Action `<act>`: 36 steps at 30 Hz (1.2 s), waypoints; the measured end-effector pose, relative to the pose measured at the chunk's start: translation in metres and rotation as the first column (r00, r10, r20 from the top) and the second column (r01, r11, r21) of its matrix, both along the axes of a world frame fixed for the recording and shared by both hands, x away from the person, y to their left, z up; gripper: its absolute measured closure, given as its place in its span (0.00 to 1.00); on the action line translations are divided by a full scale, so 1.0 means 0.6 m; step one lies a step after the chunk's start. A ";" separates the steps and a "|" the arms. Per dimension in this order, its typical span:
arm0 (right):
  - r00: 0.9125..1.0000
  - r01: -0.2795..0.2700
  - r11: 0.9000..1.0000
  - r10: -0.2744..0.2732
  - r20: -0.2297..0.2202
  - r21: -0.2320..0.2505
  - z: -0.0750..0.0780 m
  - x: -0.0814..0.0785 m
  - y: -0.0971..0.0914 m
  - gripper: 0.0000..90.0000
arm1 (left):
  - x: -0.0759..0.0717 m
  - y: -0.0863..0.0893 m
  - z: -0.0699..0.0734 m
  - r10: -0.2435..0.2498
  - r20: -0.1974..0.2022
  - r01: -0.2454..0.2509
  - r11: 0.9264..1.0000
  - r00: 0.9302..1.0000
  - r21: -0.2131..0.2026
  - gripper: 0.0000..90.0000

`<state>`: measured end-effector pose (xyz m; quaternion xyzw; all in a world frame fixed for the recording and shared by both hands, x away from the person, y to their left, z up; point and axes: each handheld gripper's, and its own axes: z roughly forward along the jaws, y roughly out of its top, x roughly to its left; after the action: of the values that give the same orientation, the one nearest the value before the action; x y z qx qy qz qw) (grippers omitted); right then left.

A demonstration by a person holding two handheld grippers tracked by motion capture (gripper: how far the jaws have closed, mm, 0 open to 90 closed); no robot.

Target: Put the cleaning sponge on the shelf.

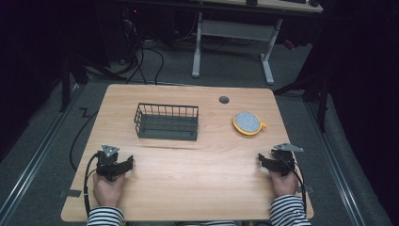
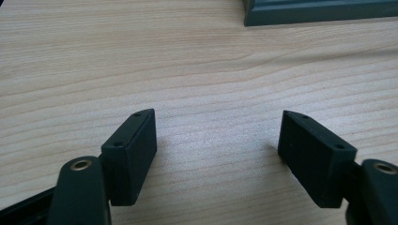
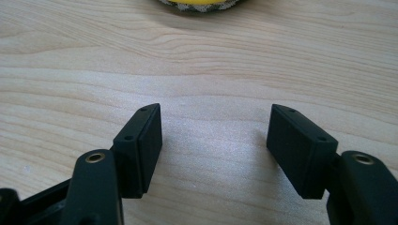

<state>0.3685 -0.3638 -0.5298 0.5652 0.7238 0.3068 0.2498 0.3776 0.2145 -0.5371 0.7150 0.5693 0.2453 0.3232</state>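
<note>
Table: pale wood-grain top [image 1: 188, 160] with rounded corners and a small round dark hole near its far edge; the gripper views bring out fine wavy grain lines that the high view smooths over
Left gripper: [image 1: 123, 165] black, with a grey three-cornered plate on top, resting on the table by the near left edge, jaws spread wide with bare wood between them
Left gripper's own view: two blocky matte black fingers [image 2: 133, 154] with flat faces and small screw holes, brass-coloured pivots behind them
Right gripper: [image 1: 264, 162] same build, by the near right edge, jaws wide apart and holding nothing
Right gripper's own view: the same squared black fingers [image 3: 141, 147] over plain table
Basket: dark rectangular wire basket [image 1: 166, 121] with thin upright bars and a solid low base, ahead of the left gripper and a little to its right, well apart from it; in the left gripper view just its dark moulded base edge [image 2: 319, 11] at the top
Round pad: flat disc [image 1: 248, 123] with a speckled grey face and yellow rim, ahead of the right gripper, apart from it; the right gripper view catches its yellow edge [image 3: 202, 3] at the very top
Hands: each gripper held from behind, striped sleeves at the near edge in the high view
</note>
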 end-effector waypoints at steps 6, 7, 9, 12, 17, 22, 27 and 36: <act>1.000 0.001 1.000 -0.001 0.000 0.001 0.000 0.000 0.000 0.40 | 0.000 -0.001 0.000 -0.015 -0.002 0.015 1.000 1.000 0.000 0.31; 1.000 0.001 1.000 -0.001 0.000 0.001 0.000 0.000 0.000 0.40 | 0.000 -0.001 0.000 -0.019 -0.002 0.019 1.000 1.000 0.000 0.31; 1.000 0.001 1.000 -0.001 0.000 0.001 0.000 0.000 0.000 0.41 | 0.001 -0.001 0.000 -0.025 -0.005 0.025 1.000 1.000 0.002 0.30; 1.000 0.001 1.000 -0.001 0.000 0.002 0.000 0.000 0.000 0.41 | 0.001 -0.001 0.000 -0.028 -0.007 0.028 1.000 1.000 0.001 0.29; 1.000 0.001 1.000 -0.001 -0.001 0.006 0.000 0.000 -0.001 0.41 | 0.001 0.000 0.000 -0.035 -0.004 0.035 0.999 0.999 0.002 0.29; 1.000 0.002 1.000 -0.002 0.008 0.010 0.001 -0.002 -0.003 0.55 | 0.001 0.000 0.000 -0.038 -0.005 0.038 0.999 0.999 0.003 0.29; 1.000 0.014 1.000 -0.015 0.001 0.013 0.003 -0.002 -0.004 0.58 | 0.002 0.000 0.003 -0.034 -0.018 0.034 0.999 0.999 0.003 0.31; 1.000 0.012 0.998 -0.012 0.003 0.069 0.011 -0.005 -0.008 0.55 | 0.005 0.004 0.012 -0.055 -0.024 0.054 0.998 0.998 -0.019 0.33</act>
<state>0.3653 -0.3686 -0.5232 0.5774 0.7089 0.3310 0.2334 0.3808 0.2167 -0.5298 0.7302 0.5558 0.2224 0.3293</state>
